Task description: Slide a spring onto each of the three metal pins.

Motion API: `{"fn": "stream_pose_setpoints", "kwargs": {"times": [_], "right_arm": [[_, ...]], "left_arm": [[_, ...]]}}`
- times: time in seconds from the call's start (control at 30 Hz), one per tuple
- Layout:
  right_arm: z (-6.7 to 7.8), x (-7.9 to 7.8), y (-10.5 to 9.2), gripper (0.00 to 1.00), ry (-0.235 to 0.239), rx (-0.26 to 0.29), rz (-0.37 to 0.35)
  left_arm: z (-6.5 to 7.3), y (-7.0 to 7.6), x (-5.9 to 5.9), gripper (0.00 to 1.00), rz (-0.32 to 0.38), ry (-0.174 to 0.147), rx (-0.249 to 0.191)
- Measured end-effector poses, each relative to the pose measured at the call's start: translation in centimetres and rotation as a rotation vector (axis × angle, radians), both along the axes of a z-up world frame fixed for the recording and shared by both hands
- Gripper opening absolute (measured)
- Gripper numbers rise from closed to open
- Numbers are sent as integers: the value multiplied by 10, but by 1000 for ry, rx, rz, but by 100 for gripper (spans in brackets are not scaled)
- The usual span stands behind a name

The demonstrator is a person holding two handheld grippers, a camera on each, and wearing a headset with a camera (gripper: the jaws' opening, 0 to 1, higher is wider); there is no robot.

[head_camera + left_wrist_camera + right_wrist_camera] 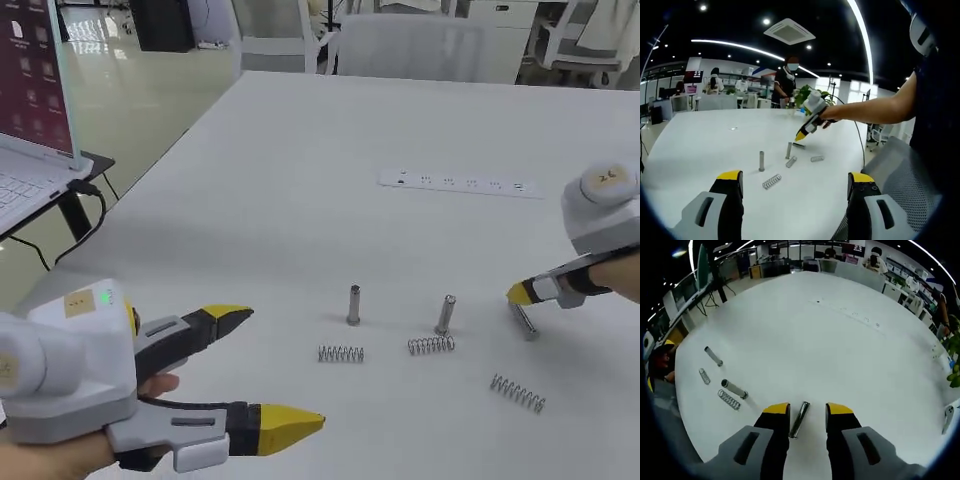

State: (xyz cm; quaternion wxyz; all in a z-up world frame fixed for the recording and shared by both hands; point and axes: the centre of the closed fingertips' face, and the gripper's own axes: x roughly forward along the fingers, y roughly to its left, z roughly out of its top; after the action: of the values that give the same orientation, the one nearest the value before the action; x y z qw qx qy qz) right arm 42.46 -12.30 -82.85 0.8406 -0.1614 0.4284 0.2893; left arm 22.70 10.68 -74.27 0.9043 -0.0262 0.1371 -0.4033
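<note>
The right claw (pixel 807 411) is hovering low over the table (pixel 300 180). Its two yellow-tipped jaws are standing apart, with the third pin (pixel 799 419) lying in the gap between them. The pin is sitting close to one jaw and clear of the other, so neither jaw is clamping it. In the head view the tips of this claw are hanging just over the upper end of that pin, which is lying slanted on the white surface. The right spring (pixel 517 392) is lying near it, on the person's side and apart from it.

Further along, the middle pin (pixel 445 314) is standing on its end, leaning a little, and the middle spring (pixel 431 345) is lying just beside its base. Beyond that, the left pin (pixel 354 304) is standing upright, with the left spring (pixel 341 353) lying on its side just in front of it. All three springs are resting flat on the table, and none is sitting on a pin.

The left claw (pixel 262 370) is being held at the near left, well apart from the pins. Its jaws are gaping wide and are gripping nothing. In its own view, the two standing pins and the springs are showing ahead between its tips.

A white power strip (pixel 460 183) is lying further back on the table. An open laptop (pixel 30 110) is sitting on a side stand at the far left.
</note>
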Motion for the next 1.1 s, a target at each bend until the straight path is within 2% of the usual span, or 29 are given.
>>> {"fn": "stream_pose_setpoints", "kwargs": {"times": [0.37, 0.43, 0.7, 0.73, 0.83, 1.0, 1.1], "right_arm": [[-17, -1, -2, 19, 54, -64, -36], [-22, 6, -5, 18, 68, -88, -24], [-30, 4, -3, 13, 100, -118, -30], [-29, 5, -1, 12, 95, -103, -33], [-30, 8, -1, 9, 106, -103, -35], [-30, 3, 0, 8, 118, -88, -63], [-32, 8, -1, 7, 119, -81, -71]], "left_arm": [[-4, -4, 1, 82, -19, 8, 1], [-4, -4, 1, 82, -20, 9, 2], [-6, 1, 1, 82, -10, 17, 1], [-6, 2, 1, 82, -9, 18, 0], [-7, 2, 0, 82, -6, 21, -3], [-9, 2, -1, 82, -6, 26, -2], [-8, 2, -1, 82, -8, 25, 0]]}}
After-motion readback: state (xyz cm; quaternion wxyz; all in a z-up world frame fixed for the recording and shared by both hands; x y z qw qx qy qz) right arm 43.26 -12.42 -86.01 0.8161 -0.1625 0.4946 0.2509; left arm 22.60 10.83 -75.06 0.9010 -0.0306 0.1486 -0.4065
